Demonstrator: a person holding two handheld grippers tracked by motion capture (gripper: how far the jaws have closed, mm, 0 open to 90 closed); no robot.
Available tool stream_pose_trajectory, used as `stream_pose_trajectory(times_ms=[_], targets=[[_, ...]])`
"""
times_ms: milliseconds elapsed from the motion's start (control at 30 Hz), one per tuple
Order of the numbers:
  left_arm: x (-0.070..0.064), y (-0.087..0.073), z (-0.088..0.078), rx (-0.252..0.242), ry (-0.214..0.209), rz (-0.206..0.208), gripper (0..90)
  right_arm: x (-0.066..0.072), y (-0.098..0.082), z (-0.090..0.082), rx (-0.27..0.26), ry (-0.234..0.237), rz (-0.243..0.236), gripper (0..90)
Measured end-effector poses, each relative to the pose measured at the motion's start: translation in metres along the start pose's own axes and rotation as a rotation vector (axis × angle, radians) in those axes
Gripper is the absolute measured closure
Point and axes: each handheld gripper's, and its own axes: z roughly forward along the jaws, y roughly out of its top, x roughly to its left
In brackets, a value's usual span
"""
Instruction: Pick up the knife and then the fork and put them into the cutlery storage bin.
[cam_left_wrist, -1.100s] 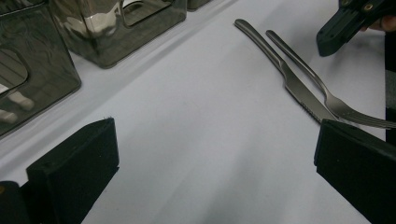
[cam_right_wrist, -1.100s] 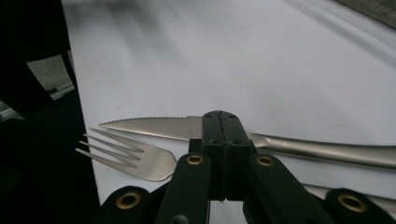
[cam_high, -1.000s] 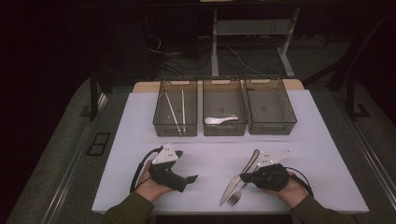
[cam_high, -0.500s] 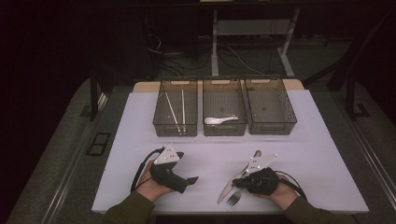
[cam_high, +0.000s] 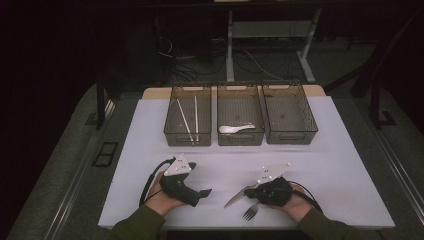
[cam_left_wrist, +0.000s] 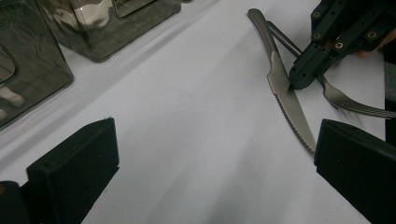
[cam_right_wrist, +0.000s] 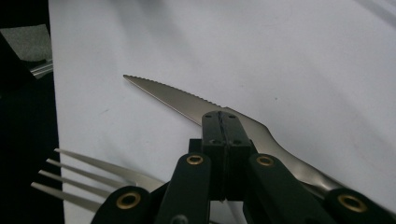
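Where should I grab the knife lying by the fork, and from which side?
Take the knife at the narrow neck where blade meets handle, coming straight down from above. It lies flat on the white table, so only its thin edges offer grip. The fork lies close on one side; set the claw across the knife, clear of it.

Three smoky translucent plastic bins stand side by side at the far edge of the white tabletop (cam_high: 330, 150). The left bin (cam_high: 188, 135) holds a pair of pale chopsticks (cam_high: 191, 120) lying lengthwise. The middle bin (cam_high: 240, 137) holds a white ceramic soup spoon (cam_high: 235, 129) near its front wall. The right bin (cam_high: 290, 135) stands just beside the middle one. Behind the table, dark cables (cam_high: 200, 62) trail over the grey floor around a white metal stand (cam_high: 231, 45).
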Motion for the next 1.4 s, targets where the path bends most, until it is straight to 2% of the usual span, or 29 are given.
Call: stream_pose_trajectory(times_ms=[1100, 1233, 1400], targets=[[0.004, -0.001, -0.002, -0.013, 0.001, -0.01, 0.0, -0.028, 0.034, 0.029, -0.012, -0.052, -0.001, 89.6], [0.004, -0.001, -0.003, -0.014, 0.001, -0.011, 0.0, -0.024, 0.034, 0.019, -0.026, -0.029, 0.0, 89.6], [0.004, -0.001, -0.003, -0.013, 0.0, -0.013, 0.0, -0.012, 0.019, -0.009, -0.032, 0.006, -0.005, 89.6]])
